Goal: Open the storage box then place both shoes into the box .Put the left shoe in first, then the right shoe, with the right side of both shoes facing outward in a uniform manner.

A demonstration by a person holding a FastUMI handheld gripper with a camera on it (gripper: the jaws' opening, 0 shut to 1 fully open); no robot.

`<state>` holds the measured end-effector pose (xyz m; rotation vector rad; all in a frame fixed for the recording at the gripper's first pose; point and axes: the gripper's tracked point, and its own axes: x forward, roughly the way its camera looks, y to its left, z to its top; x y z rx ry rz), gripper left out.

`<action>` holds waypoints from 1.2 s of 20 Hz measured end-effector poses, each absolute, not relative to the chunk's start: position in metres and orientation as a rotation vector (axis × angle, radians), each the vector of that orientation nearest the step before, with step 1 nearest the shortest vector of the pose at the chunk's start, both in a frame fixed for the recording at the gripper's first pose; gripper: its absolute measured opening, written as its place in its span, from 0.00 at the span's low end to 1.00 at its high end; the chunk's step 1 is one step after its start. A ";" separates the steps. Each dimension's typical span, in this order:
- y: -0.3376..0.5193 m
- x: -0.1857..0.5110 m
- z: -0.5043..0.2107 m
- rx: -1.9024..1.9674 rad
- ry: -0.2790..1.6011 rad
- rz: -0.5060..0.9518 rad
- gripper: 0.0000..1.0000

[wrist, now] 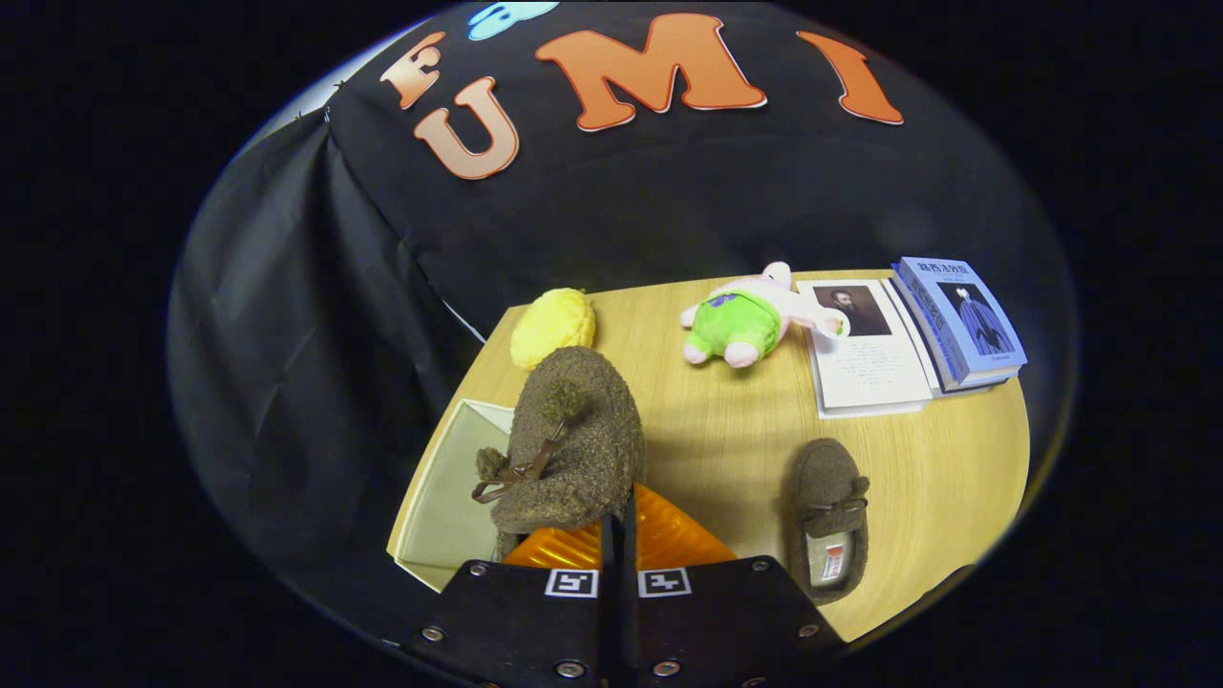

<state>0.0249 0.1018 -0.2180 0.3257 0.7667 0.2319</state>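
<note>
**Held shoe poised over box opening**

Wooden tabletop [726, 449] carries all items. Nearest, the gripper [619, 535] has its fingers pressed together, pinching the fuzzy brown shoe [573, 444], whose long axis runs straight ahead. Beneath and left of it lies the open storage box [444, 497]. Right of the fingers rests the second shoe [829, 516]. Beyond: plush toys, books.
</note>
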 end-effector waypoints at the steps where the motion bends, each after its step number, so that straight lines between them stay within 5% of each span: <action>1: 0.108 0.026 -0.210 0.325 0.758 0.240 0.01; 8: 0.160 0.026 -0.186 0.344 0.768 0.277 0.01; 24: 0.250 0.024 -0.269 0.354 0.969 0.164 0.02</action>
